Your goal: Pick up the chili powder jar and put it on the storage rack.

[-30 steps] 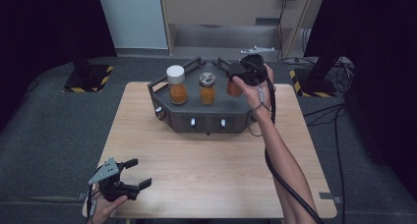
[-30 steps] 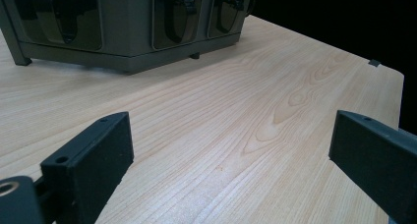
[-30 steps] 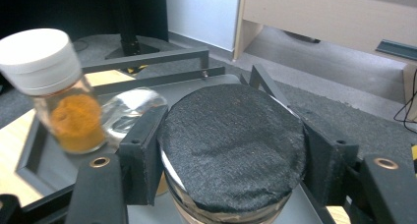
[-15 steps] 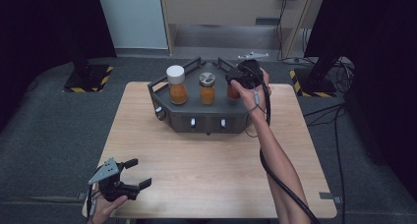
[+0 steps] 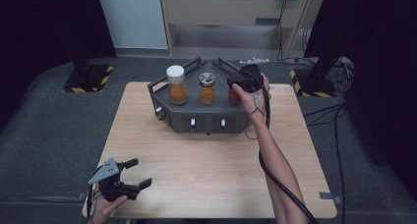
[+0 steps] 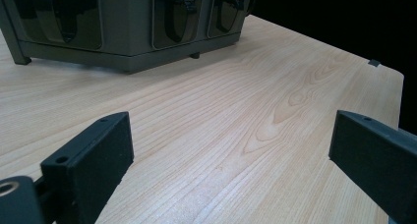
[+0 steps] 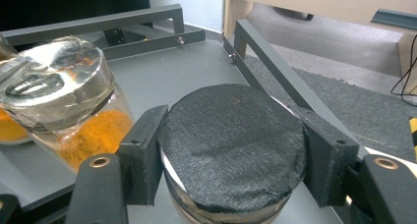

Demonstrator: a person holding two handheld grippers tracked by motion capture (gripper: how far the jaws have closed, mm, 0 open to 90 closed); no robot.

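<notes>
- Counter [image 5: 206,170]: a pale wood top is carrying a dark grey rack [image 5: 206,118] at its far side; the near half is lying bare.
- Rack: a railed tray is holding three jars in a row, the white-capped jar [image 5: 176,84] at the left, the clear-lidded jar [image 5: 207,88] in the middle, the black-lidded jar [image 7: 231,150] at the right end, near the side rail.
- Black-lidded jar: it is standing on the tray with orange contents inside. Judged: glass walls are making it rigid, breakable and smooth, moderately weighty with its fill; the lid's rough, fabric-like face and edge are offering the surest purchase, and a grip across the lid rim is keeping it upright.
- Right tool [image 7: 231,155]: its two jaws are pinching the black lid from opposite sides, pads pressing on the rim.
- Left tool [image 5: 129,174]: it is resting low at the near left corner of the counter, jaws spread wide with nothing between them.
</notes>
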